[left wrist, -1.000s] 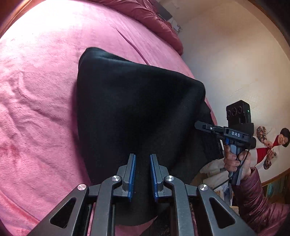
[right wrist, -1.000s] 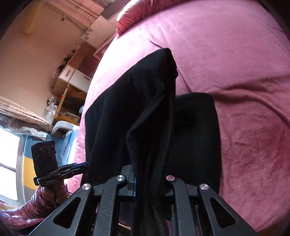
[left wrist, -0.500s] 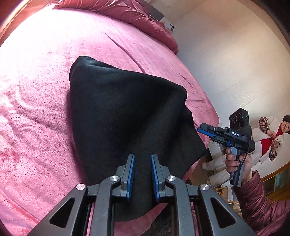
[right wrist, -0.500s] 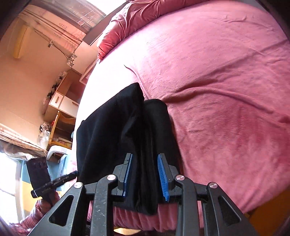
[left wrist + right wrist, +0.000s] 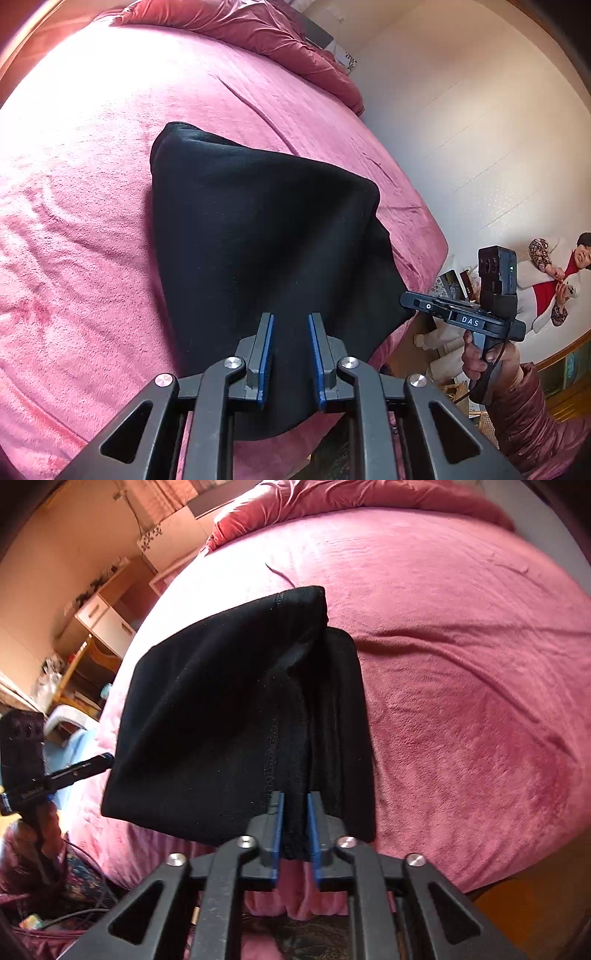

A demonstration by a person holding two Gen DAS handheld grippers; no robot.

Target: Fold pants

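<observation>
The black pants [image 5: 258,236] lie folded into a compact stack on the pink bed, near its front edge; they also show in the right wrist view [image 5: 236,716]. My left gripper [image 5: 290,321] is open, hovering over the near end of the stack, holding nothing. My right gripper [image 5: 295,799] is open at the stack's near right corner, with a fold of black cloth lying loosely between the jaws. The right gripper shows in the left wrist view [image 5: 410,301] at the pants' right edge. The left gripper shows in the right wrist view [image 5: 107,756] at the left edge.
The pink bedspread [image 5: 74,184] covers the whole bed, with a bunched red duvet [image 5: 258,33] at the head. A white wall [image 5: 480,129] stands to the right, and a wooden desk and shelves [image 5: 92,627] to the left. The bed's front edge [image 5: 295,897] is just below the grippers.
The right gripper has opened and let the pants drop onto the stack. Both grippers have pulled back toward the bed's front edge.
</observation>
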